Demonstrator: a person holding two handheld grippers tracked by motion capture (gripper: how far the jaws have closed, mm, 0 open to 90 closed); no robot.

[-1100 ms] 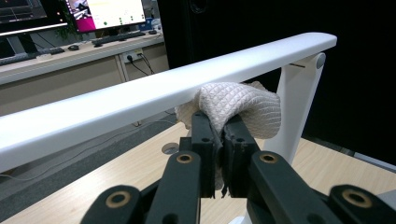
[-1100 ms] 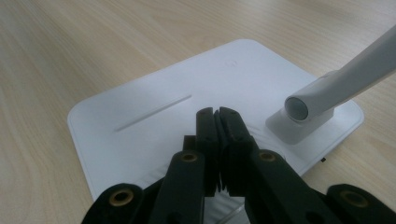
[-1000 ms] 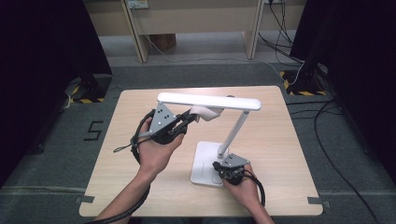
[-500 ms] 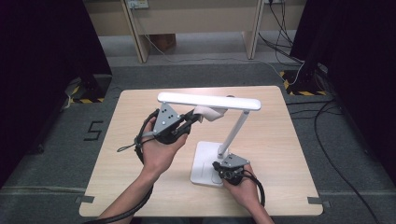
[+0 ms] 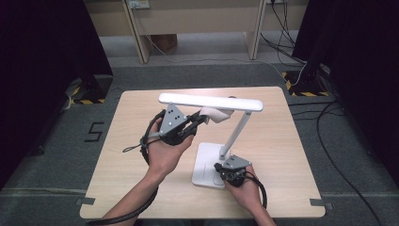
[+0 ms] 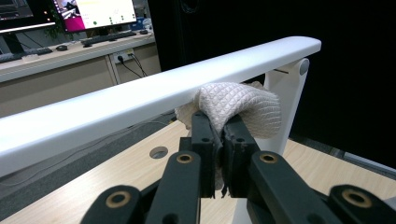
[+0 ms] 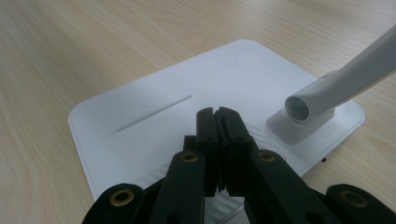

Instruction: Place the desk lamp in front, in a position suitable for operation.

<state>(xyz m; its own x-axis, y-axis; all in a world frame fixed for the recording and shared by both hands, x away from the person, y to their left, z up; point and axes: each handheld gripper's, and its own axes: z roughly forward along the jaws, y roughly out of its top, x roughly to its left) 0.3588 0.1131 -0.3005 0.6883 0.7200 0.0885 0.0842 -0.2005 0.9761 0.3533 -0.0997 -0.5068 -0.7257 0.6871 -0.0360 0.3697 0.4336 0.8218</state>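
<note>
A white desk lamp stands on the wooden table (image 5: pixel 291 155), with its flat base (image 5: pixel 204 165) near the front edge. Its slanted arm (image 5: pixel 235 134) carries a long head bar (image 5: pixel 209 101). My left gripper (image 5: pixel 200 120) is shut on a white quilted cloth (image 5: pixel 214 114). In the left gripper view the cloth (image 6: pixel 243 105) is bunched against the underside of the head bar (image 6: pixel 140 102), above the gripper (image 6: pixel 218 123). My right gripper (image 5: pixel 220 168) is shut with nothing between its jaws. Its tips (image 7: pixel 217 112) sit on the base (image 7: pixel 154 116) beside the arm's hinge (image 7: pixel 308 105).
A round cable hole (image 6: pixel 159 152) sits in the tabletop behind the lamp. A desk with monitors (image 6: pixel 100 11) stands beyond the table. Cables (image 5: pixel 329 141) trail over the grey floor on the right, and a "5" (image 5: pixel 95 132) is marked on the floor at the left.
The left gripper and its cloth have crept slightly to the right under the head bar. The right gripper stays on the base.
</note>
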